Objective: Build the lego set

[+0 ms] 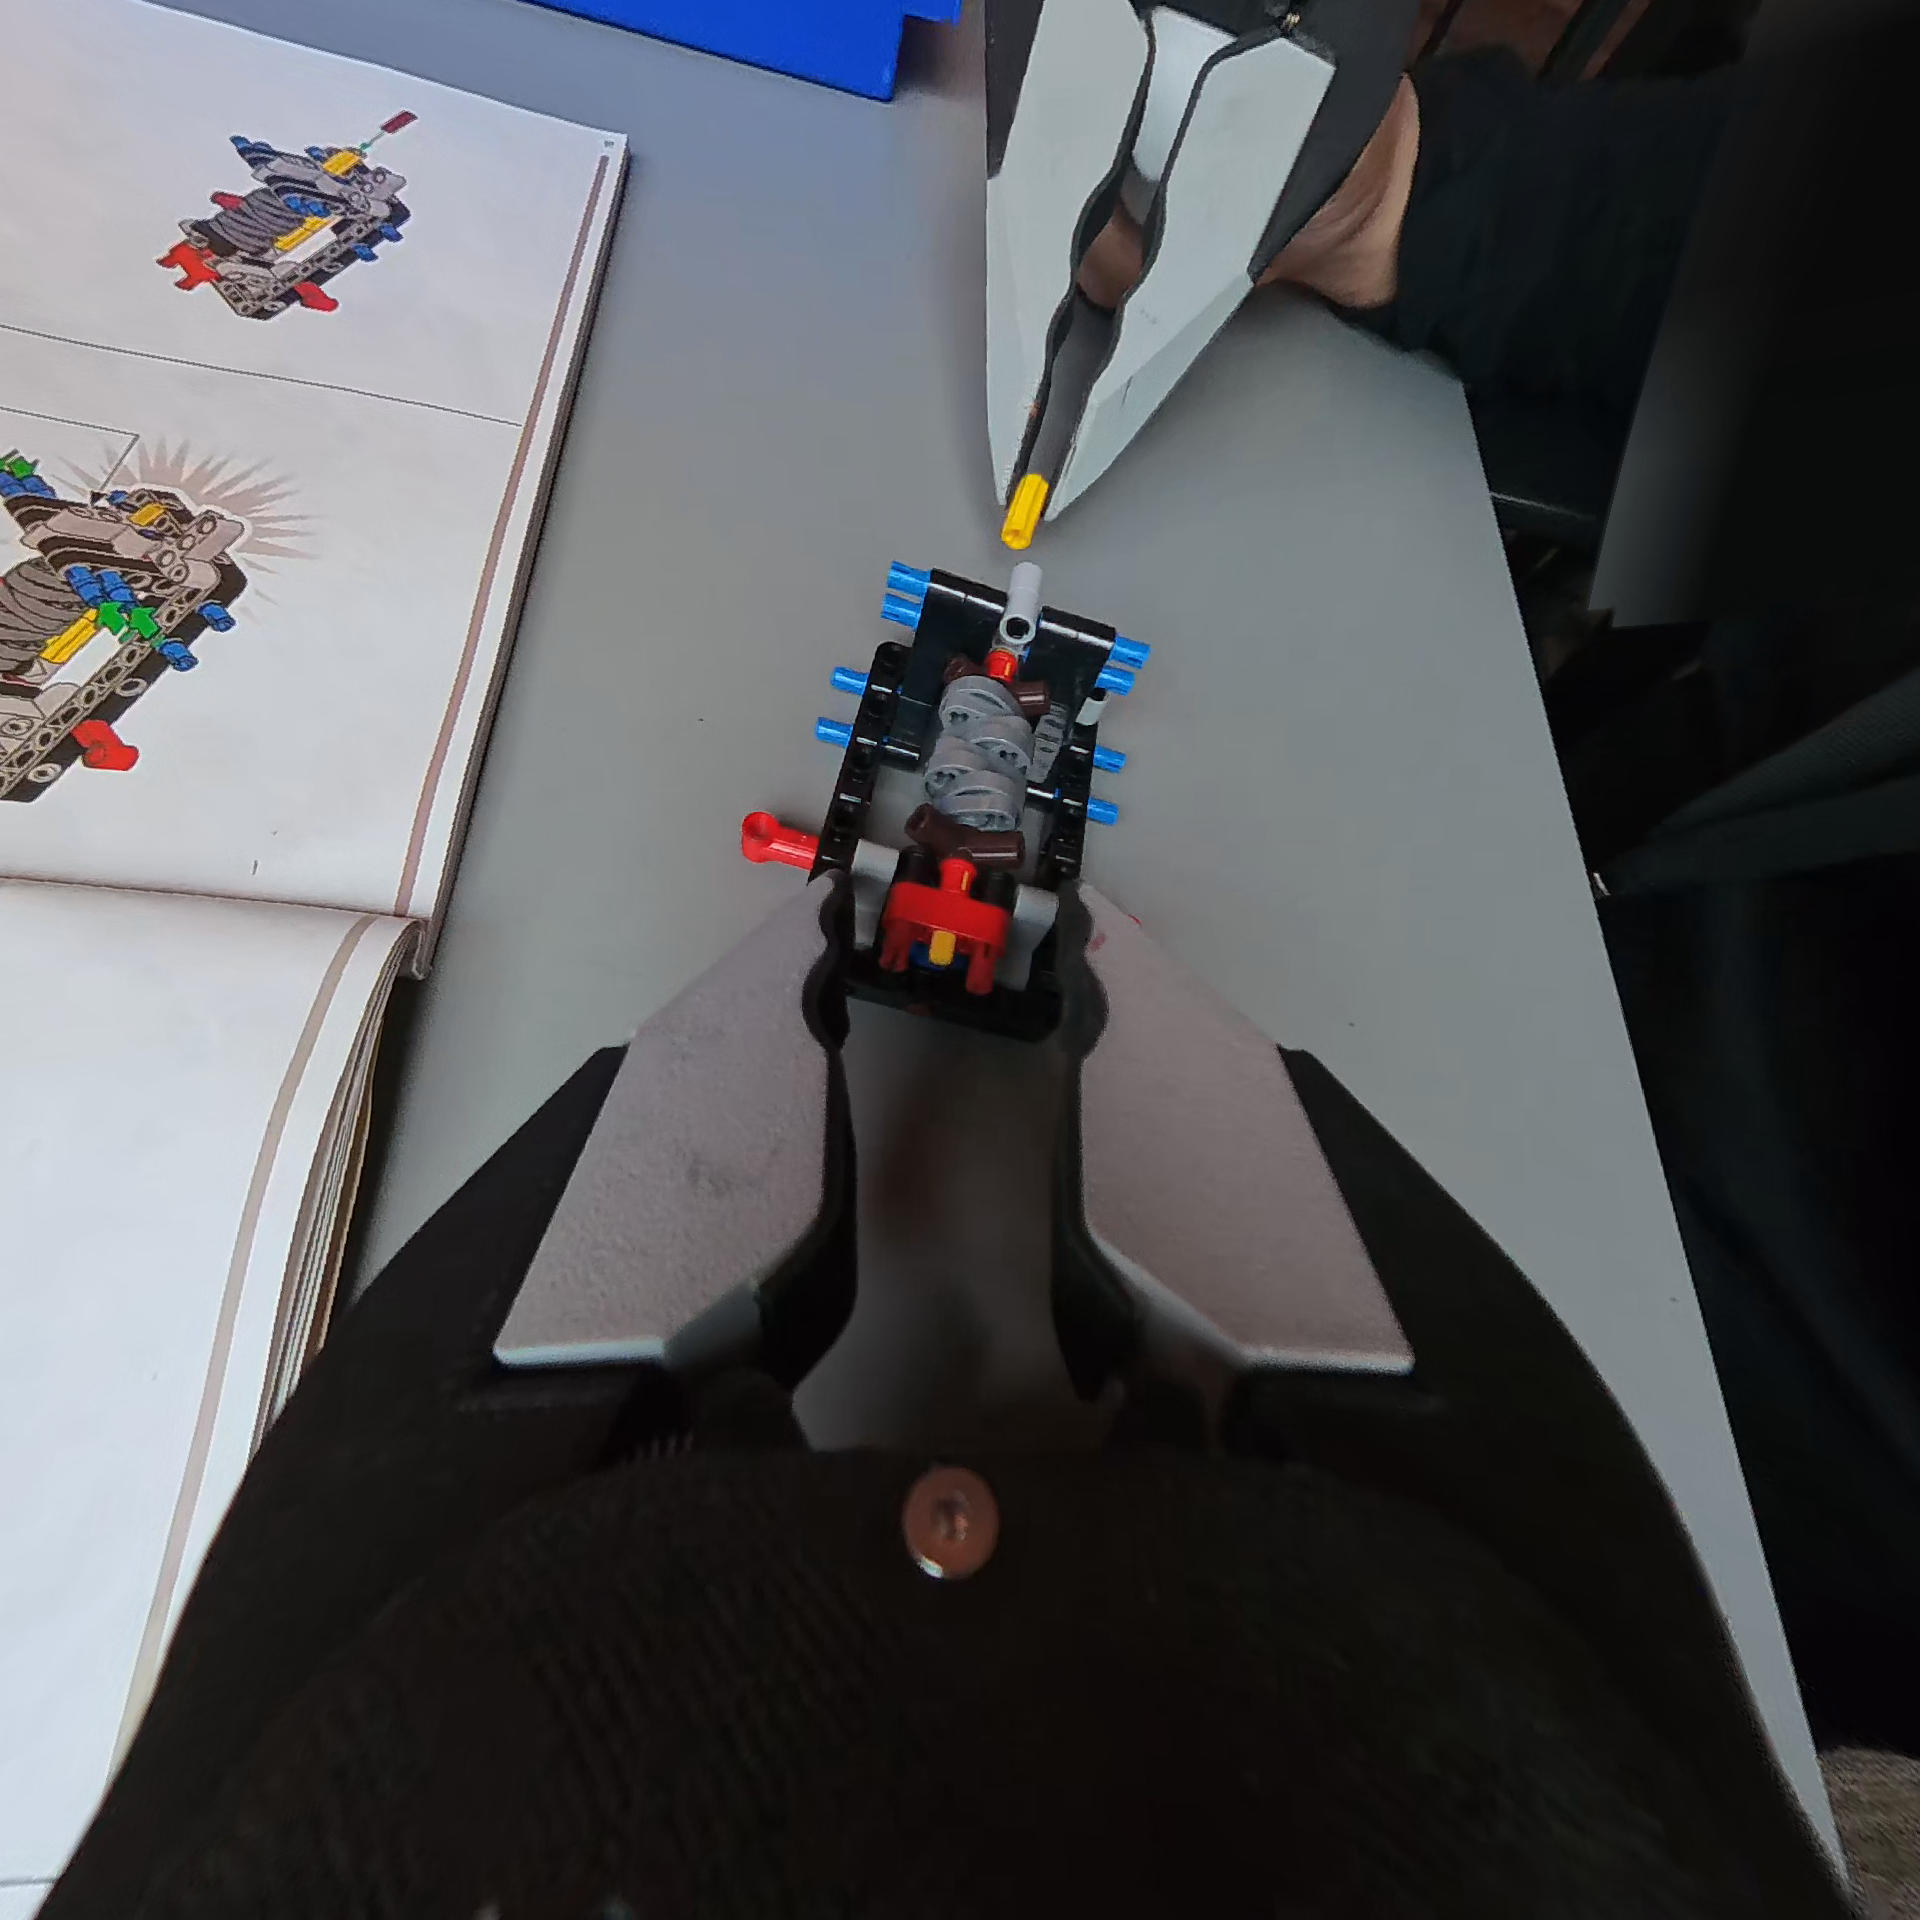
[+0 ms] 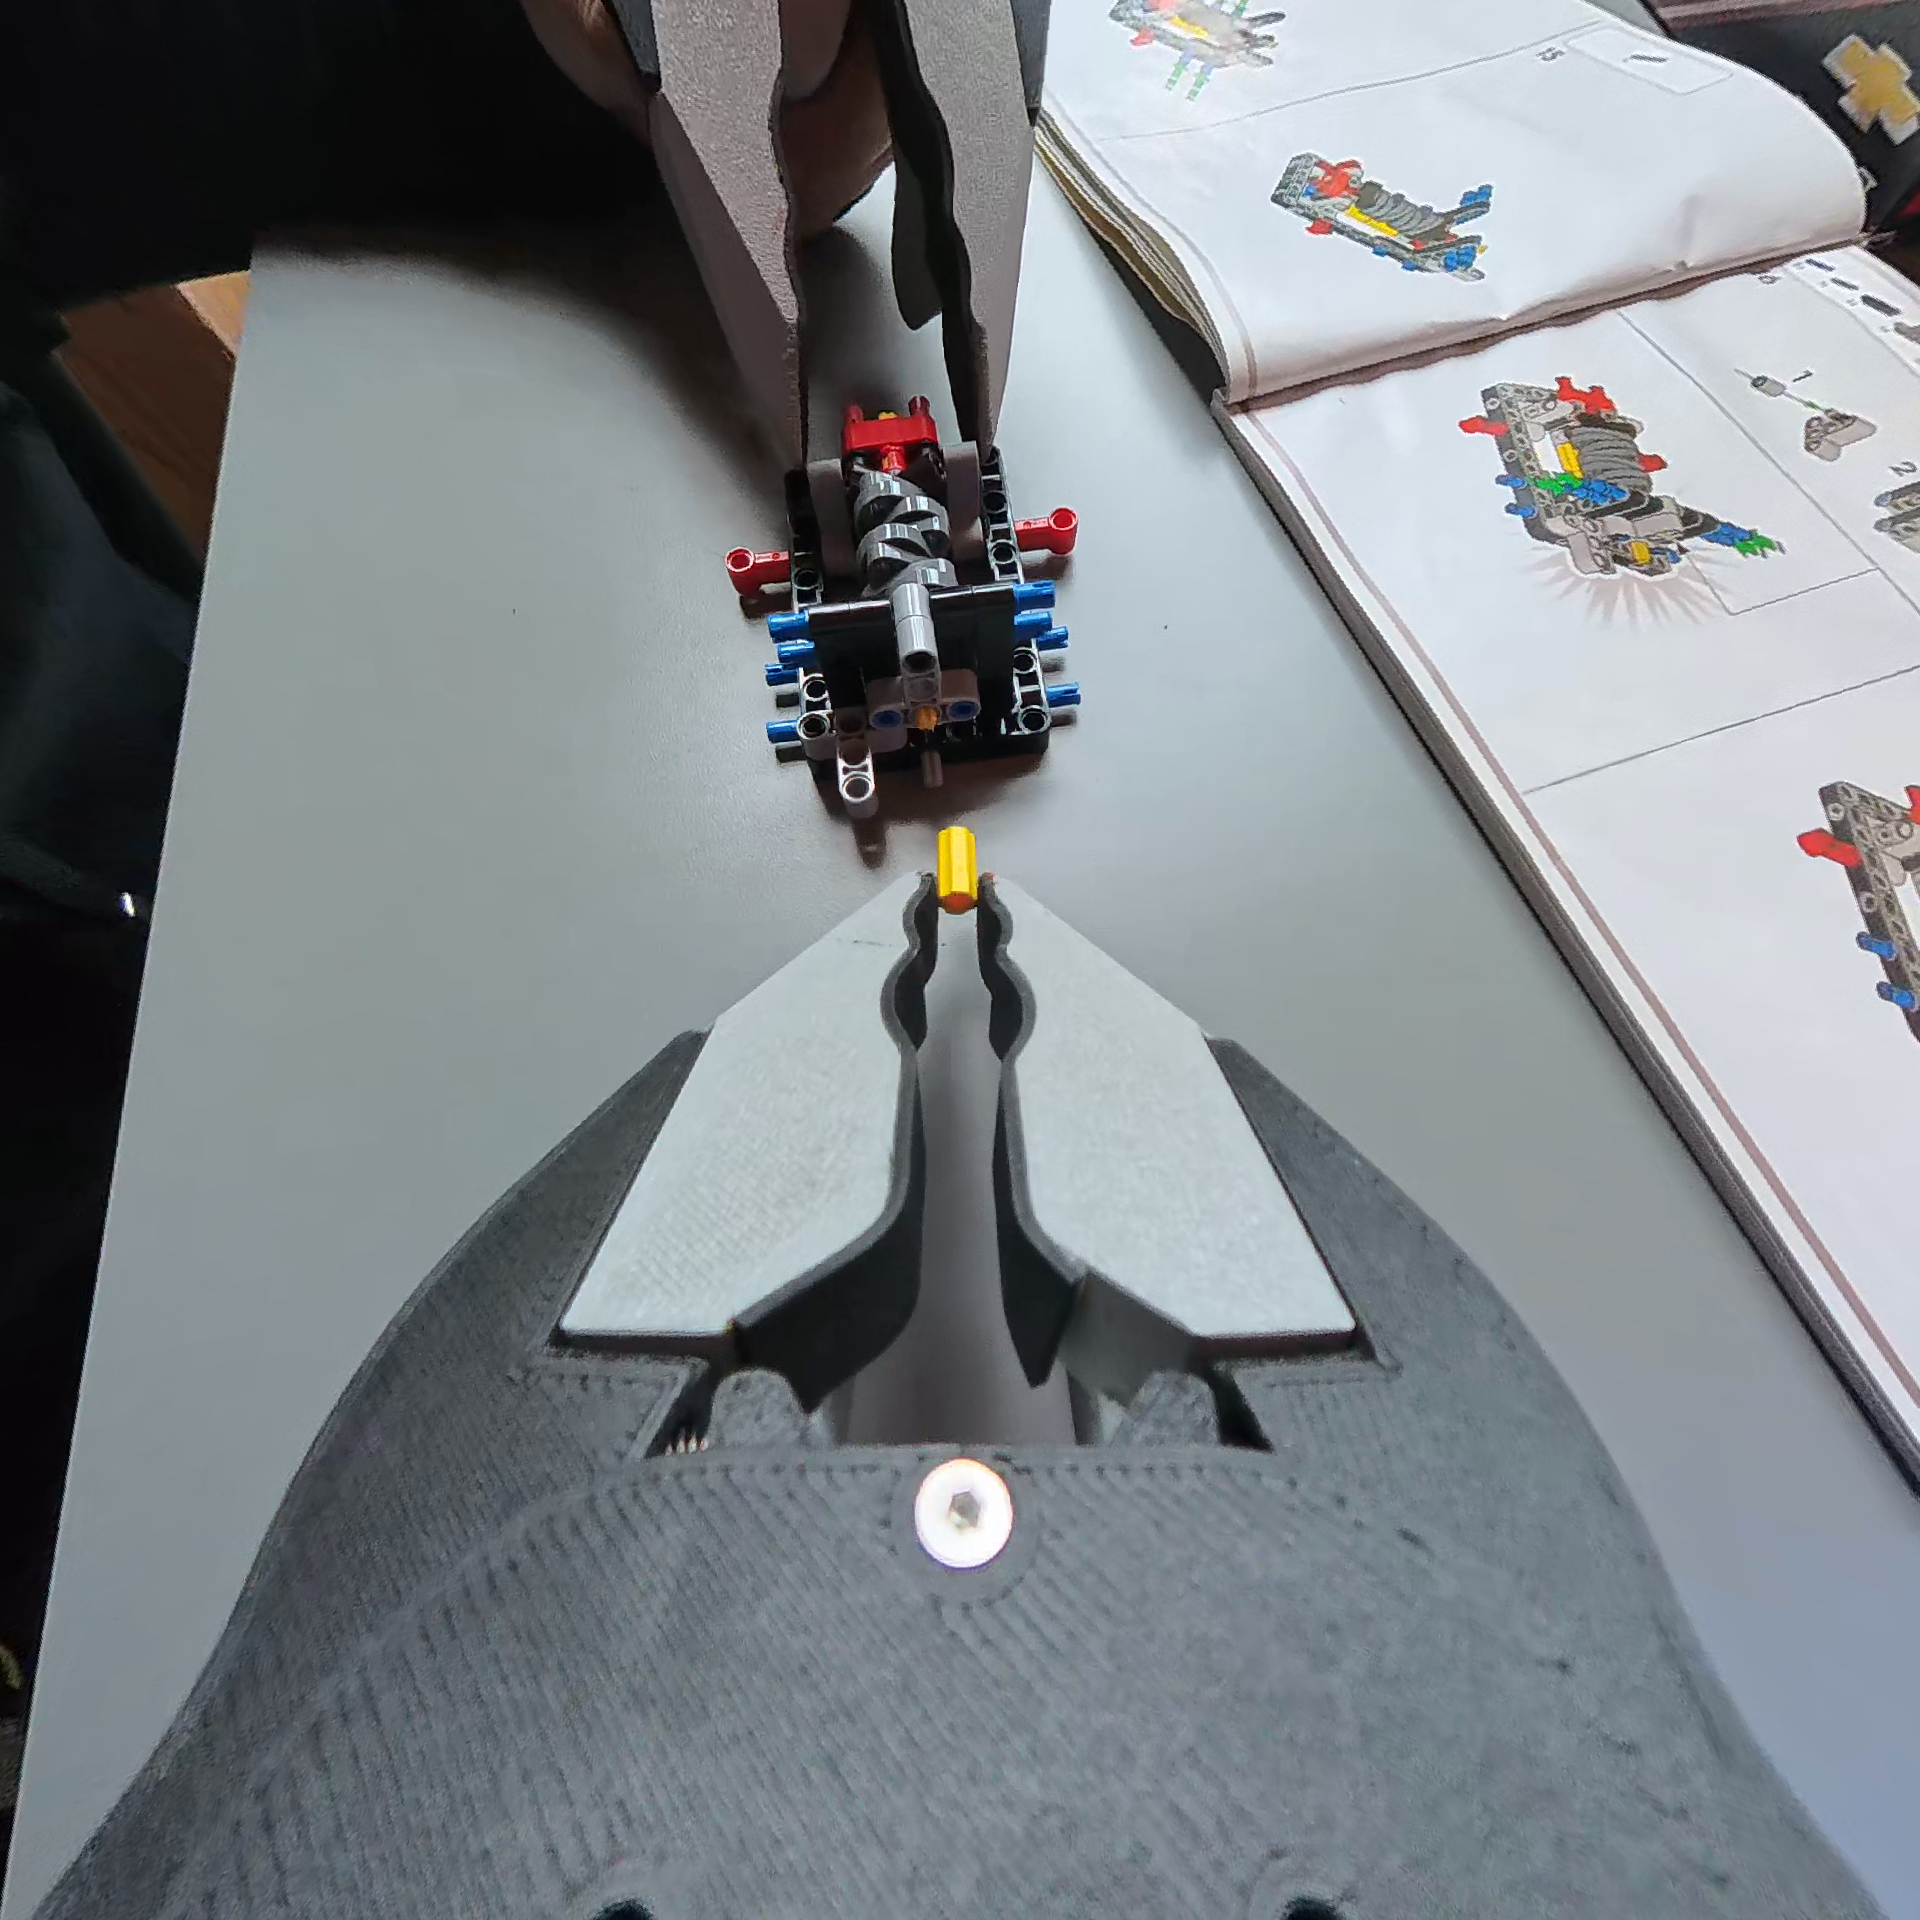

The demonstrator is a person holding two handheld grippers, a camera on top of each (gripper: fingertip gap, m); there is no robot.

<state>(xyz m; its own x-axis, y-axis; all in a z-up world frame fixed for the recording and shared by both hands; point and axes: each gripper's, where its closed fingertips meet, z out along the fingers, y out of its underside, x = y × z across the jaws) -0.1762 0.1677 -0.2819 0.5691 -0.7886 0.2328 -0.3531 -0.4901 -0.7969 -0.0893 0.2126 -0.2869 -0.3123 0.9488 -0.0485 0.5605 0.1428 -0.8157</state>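
Right claw (image 2: 951, 883) pinching yellow bush (image 2: 953, 871), long axis pointing at grey axle (image 2: 931, 770) just ahead. Left claw (image 1: 940, 914) clamped on chassis (image 1: 977, 769), steadied on desk (image 1: 1299, 727).

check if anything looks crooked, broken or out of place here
Nothing stands out. The lego model sits flat on the table, held by the left gripper; the right gripper holds a yellow piece short of it.

Grey table (image 1: 644, 582), matte and smooth, evenly lit with soft shadows. Open booklet (image 1: 260, 644) lies flat at 9 o'clock in the left wrist view, 2 o'clock in the right. Blue box (image 1: 769, 42) at 12 o'clock on the far edge. Dark surroundings past the table edge; brown floor (image 2: 145, 384) at 10 o'clock.
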